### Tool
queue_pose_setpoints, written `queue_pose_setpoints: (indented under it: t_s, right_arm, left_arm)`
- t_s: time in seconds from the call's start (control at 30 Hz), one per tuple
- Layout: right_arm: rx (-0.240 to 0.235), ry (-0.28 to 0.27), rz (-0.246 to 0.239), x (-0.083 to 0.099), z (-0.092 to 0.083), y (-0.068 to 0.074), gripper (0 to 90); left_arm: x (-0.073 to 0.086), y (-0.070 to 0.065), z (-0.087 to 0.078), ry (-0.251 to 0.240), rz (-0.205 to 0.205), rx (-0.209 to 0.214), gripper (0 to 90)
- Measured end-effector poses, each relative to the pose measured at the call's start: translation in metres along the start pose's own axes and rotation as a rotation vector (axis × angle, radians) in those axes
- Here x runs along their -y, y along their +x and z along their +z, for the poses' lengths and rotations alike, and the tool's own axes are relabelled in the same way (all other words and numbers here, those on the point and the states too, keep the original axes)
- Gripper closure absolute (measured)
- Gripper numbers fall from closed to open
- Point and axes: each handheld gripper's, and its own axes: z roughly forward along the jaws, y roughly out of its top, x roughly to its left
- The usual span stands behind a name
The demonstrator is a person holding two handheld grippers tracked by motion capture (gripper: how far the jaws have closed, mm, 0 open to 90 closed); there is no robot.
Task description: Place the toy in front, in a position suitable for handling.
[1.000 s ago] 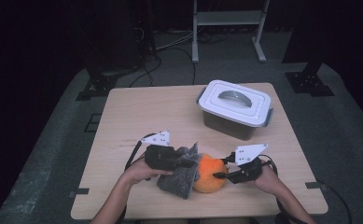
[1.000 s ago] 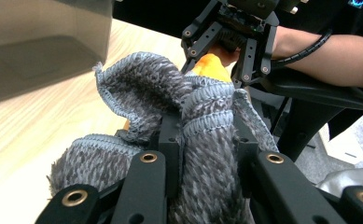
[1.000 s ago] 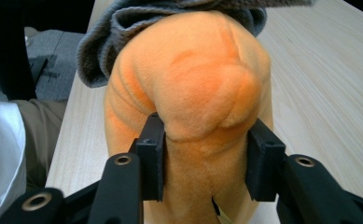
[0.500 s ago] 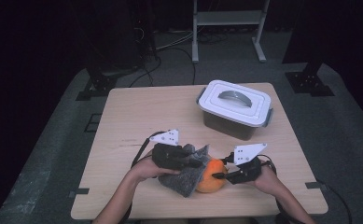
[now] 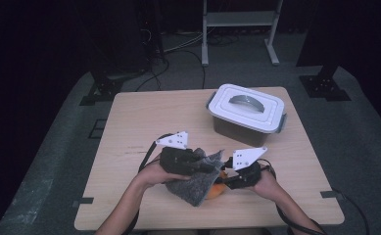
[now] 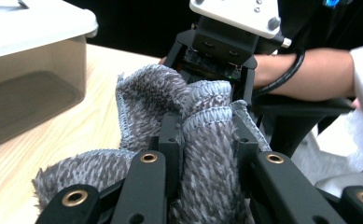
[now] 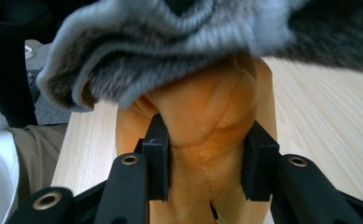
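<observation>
Standing on a grey floor in a dark room, a pale wooden tabletop (image 5: pixel 144 122) is seen from above, with black stands and cables behind it and a white metal frame (image 5: pixel 239 19) farther back. A lidded plastic box (image 5: pixel 247 113) with a white lid and a grey handle is set toward the far right of the tabletop.

Near the front edge, a grey fuzzy cloth (image 5: pixel 200 177) is held by the left gripper (image 5: pixel 205 165); in the left gripper view a thick fold of the cloth (image 6: pixel 207 154) is pinched tightly between the jaws, its stitched hem and short shaggy pile plainly shown, and part of it trails down to the wood. An orange soft item (image 5: pixel 217 190) is lying just under and beside the cloth, largely covered by it. In the right gripper view this orange soft item (image 7: pixel 212 121) is seen as smooth, plush and creased, and it is clamped between the jaws of the right gripper (image 5: pixel 226 183), which have just been closing on it, with the grey cloth draped across its top. The two grippers are held close together, facing each other.
</observation>
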Motion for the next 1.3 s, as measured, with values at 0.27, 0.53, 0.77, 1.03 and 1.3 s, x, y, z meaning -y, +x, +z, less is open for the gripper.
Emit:
queue_pose_setpoints:
  t_s: [0.27, 0.53, 0.77, 1.03, 1.3]
  right_arm:
    - [0.007, 0.001, 0.014, 0.016, -0.014, -0.003, 60.6]
    - [0.002, 0.008, 0.113, 0.029, -0.029, -0.011, 42.8]
    - [0.001, 0.01, 0.159, 0.012, -0.047, -0.006, 24.9]
    - [0.023, 0.07, 0.134, 0.003, -0.034, -0.006, 34.7]
    - [-0.023, 0.074, 0.145, 0.022, -0.044, -0.007, 47.1]
  left_arm:
    - [0.015, 0.007, -0.016, -0.002, -0.037, -0.057, 71.9]
    - [0.025, 0.008, -0.018, -0.004, -0.063, -0.08, 71.6]
    - [0.016, 0.006, -0.004, -0.003, -0.043, -0.055, 71.6]
    - [0.011, 0.006, 0.004, -0.008, -0.031, -0.027, 71.6]
    - [0.04, 0.017, 0.002, -0.044, -0.132, -0.019, 71.4]
